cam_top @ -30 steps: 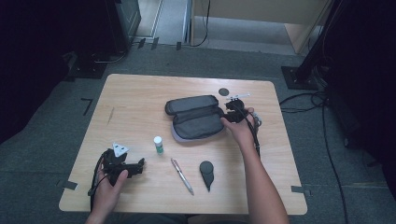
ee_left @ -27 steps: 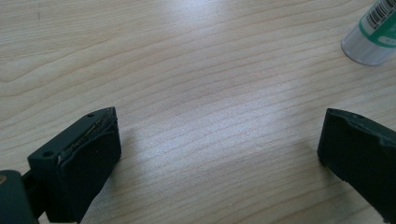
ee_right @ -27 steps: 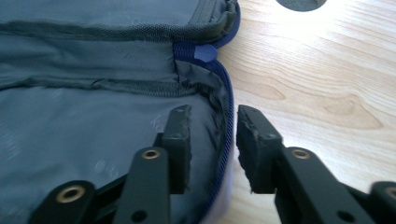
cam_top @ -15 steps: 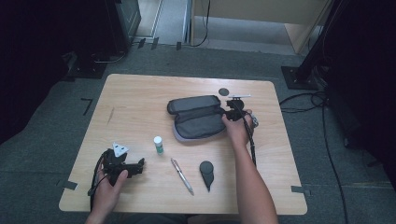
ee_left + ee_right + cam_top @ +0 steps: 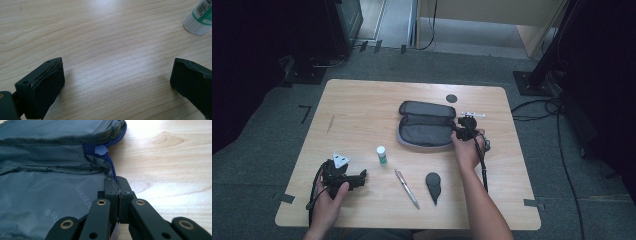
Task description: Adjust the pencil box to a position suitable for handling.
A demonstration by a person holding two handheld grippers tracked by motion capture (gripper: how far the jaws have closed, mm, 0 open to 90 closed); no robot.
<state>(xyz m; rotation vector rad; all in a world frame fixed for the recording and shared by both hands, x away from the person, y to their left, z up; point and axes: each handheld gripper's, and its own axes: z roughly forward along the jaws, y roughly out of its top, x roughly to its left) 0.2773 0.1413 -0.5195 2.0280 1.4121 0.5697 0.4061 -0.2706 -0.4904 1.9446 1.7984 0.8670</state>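
High view: a light wooden desk [image 5: 362, 105] carries a grey zippered pouch [image 5: 427, 124] lying open near its centre, its 2 halves spread flat side by side. The right gripper [image 5: 466, 124] sits at the pouch's right end, held by the person's right hand [image 5: 468, 147], with its cable trailing back along the forearm. The left gripper [image 5: 354, 179] rests on the desk near the front left corner, held by the left hand [image 5: 329, 197], well apart from the pouch.

Right gripper view: the right gripper [image 5: 116, 192] has its 2 black jaws pressed together, pinching the blue zipper tape [image 5: 113, 170] at the pouch's [image 5: 50, 182] edge. The tape runs up from the jaws to the corner where the 2 halves meet. Printed lettering shows on the grey lining beside the jaws.

Left gripper view: the left gripper [image 5: 116, 80] has its jaws spread wide, with bare wood grain between them and nothing held. A small white and green bottle [image 5: 198, 18] stands beyond the jaws at the upper right.

Other items, high view: the bottle [image 5: 382, 155] stands between the left gripper and the pouch; a silver pen [image 5: 407, 188] lies near the front edge; a black teardrop-shaped object [image 5: 433, 185] lies just beside the pen; a round black disc [image 5: 451, 98] lies behind the pouch.
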